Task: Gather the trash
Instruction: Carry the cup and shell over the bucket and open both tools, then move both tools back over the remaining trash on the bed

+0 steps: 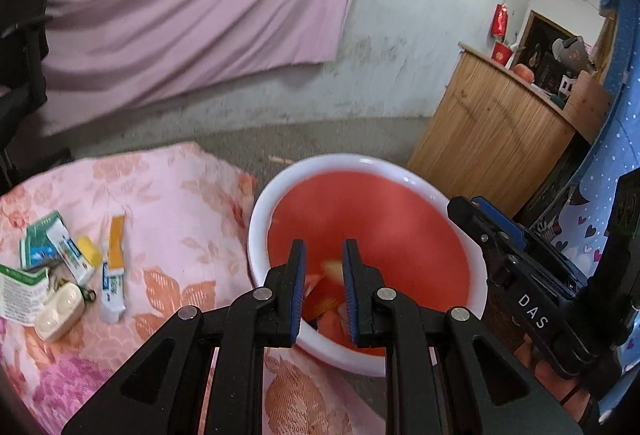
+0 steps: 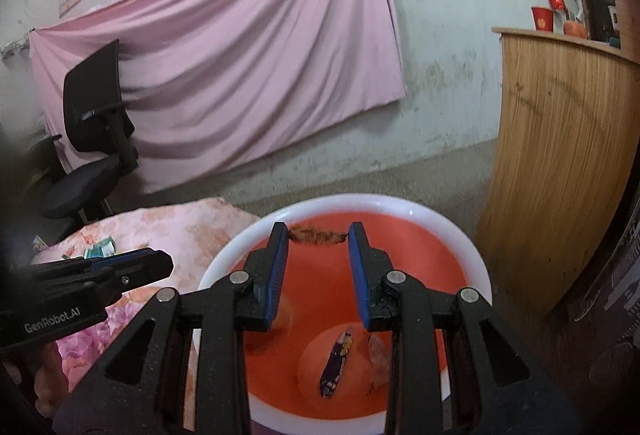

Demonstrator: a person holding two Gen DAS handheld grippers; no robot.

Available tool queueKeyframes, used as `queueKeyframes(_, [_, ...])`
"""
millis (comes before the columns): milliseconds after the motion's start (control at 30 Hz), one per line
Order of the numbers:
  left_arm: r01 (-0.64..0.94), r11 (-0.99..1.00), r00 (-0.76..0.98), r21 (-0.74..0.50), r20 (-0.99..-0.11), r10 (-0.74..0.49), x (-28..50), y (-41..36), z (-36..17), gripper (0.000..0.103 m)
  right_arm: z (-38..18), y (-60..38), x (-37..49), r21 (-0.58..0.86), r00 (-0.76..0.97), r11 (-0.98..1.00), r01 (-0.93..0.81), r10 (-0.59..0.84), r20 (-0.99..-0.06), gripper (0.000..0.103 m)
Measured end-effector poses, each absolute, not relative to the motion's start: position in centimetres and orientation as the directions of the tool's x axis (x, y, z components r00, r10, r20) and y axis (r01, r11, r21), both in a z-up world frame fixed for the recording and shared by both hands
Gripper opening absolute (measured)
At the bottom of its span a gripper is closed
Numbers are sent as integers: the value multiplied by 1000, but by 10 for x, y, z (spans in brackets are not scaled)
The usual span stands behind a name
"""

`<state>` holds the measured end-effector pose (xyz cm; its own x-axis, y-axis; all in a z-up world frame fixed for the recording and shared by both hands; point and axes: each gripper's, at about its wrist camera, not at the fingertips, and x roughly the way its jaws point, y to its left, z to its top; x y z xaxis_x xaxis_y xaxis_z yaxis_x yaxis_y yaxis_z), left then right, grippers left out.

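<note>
Left gripper (image 1: 323, 267) and right gripper (image 2: 318, 263) both gape empty over the basin (image 2: 224, 255). Only the left view shows packets (image 1: 72, 255) on the bed (image 1: 180, 203); only the right shows a dark wrapper (image 2: 336, 365) inside.

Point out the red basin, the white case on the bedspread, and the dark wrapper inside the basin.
red basin (image 1: 404, 179): left wrist view, on its white far rim.
white case (image 1: 60, 311): left wrist view, middle of its lid.
dark wrapper (image 2: 337, 365): right wrist view, middle of the strip on the basin floor.
</note>
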<state>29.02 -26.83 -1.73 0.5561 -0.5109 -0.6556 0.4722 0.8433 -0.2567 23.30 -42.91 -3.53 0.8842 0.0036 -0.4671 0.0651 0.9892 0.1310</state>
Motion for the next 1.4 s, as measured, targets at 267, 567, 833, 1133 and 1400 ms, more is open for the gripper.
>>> queueKeyframes(267, [419,862,572,-285,-655,-494,289,-244,-16,30,-39,-429,238,125,866,990,69,3,-499,66])
queueKeyframes(567, [303,902,685,-306,-589,-430,273,-195,3,70,-24,-419,236,137,889,990,46,22,-458,94])
queueKeyframes(833, [185,942,867,-280,-406,-291,249,-136,26,97,-1,-394,228,153,939,988,-28,78,-335,103])
queueKeyframes(1133, [98,974,956,-205,-252,-149,220,-79,44,99,22,-348,217,129,974,979,-161,178,-139,103])
queueKeyframes(1400, [21,994,989,-112,-143,-37,187,-43,49,100,27,-297,208,43,968,968,-247,248,-27,103])
